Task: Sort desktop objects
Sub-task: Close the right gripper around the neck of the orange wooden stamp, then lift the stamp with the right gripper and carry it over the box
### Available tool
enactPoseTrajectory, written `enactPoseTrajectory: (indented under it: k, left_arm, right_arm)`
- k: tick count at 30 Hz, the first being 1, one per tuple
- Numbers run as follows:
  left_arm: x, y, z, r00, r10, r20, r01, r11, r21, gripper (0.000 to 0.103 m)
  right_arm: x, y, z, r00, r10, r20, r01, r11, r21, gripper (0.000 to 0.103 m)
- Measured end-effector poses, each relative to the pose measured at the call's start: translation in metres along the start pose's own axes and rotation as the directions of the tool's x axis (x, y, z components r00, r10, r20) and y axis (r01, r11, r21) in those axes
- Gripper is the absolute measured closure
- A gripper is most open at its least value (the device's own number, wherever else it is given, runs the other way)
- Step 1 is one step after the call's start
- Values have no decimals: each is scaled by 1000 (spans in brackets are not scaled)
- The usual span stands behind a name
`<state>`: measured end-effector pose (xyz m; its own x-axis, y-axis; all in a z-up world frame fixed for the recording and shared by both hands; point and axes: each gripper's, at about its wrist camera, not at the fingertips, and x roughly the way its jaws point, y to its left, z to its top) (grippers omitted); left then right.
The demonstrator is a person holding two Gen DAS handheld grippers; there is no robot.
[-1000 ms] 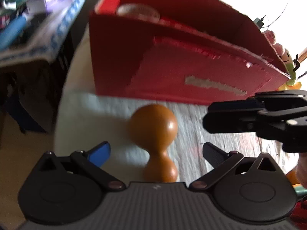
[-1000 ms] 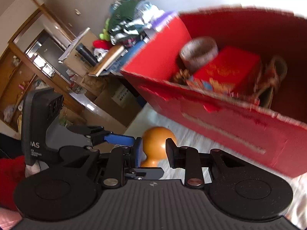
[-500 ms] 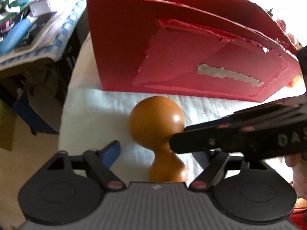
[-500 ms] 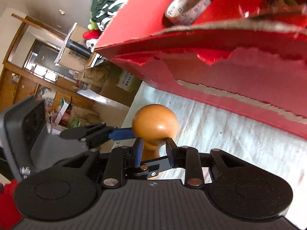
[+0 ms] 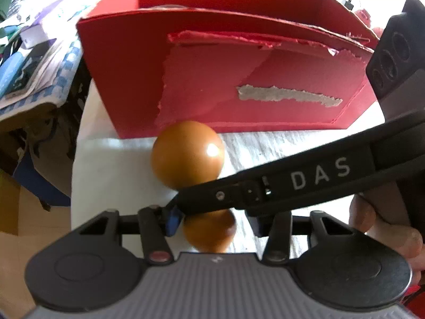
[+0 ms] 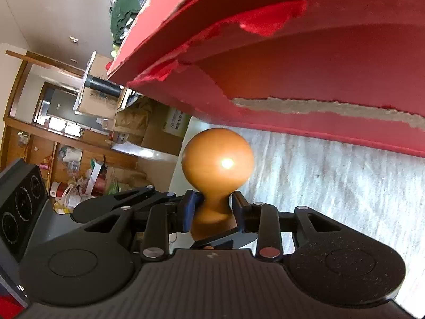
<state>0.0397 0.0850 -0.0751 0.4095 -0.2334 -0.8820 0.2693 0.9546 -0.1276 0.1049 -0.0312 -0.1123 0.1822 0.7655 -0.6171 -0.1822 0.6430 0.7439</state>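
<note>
Right gripper (image 6: 214, 207) jaws clamp the wooden gourd's (image 5: 187, 153) neck; left gripper (image 5: 212, 222) jaws flank its base, contact unclear.

Orange-brown glossy knob (image 5: 187, 154) – red box (image 5: 217, 79) w/ grey torn strip – white cloth (image 6: 332, 180), blue/black claw pads.

In the left wrist view, the waist of the wooden gourd (image 5: 187, 154) is covered by the right tongs (image 5: 202, 199), so the closure of the left tongs (image 5: 212, 222) on it cannot be judged. The inside of the red box (image 5: 239, 79) is hidden by its front wall. The clutter (image 5: 29, 61) at left is blurred and cut off.
</note>
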Motion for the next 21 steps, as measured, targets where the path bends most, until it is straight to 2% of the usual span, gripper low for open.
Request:
enactPoseTrajectory:
  k: [1,5,8,11,16,21]
  left_arm:
    - [0,0,1,1000,-8,3,8,1000,0,54]
    - [-3,-4,7,998,-63,4,63,998,18,54]
    - [-5,-18,12,995,-96,-3,96,993,74,55]
    - [-4,-33,21,986,-162,-32,164,979,120,55]
    - [-3,-65,43,952,-289,-103,304,935,185,55]
    - [0,-100,65,907,-384,-169,418,866,273,55]
  right_arm:
    - [-2,-2,0,1000,0,7,0,1000,3,72]
    - [-14,-8,-1,1000,3,30,-3,1000,10,72]
    - [-30,-15,-3,999,-7,47,5,1000,26,72]
    - [-51,-23,-6,997,-28,66,24,999,48,72]
    - [-94,-34,-16,989,-101,104,93,992,81,73]
    - [-131,-40,-33,970,-182,161,162,978,127,72]
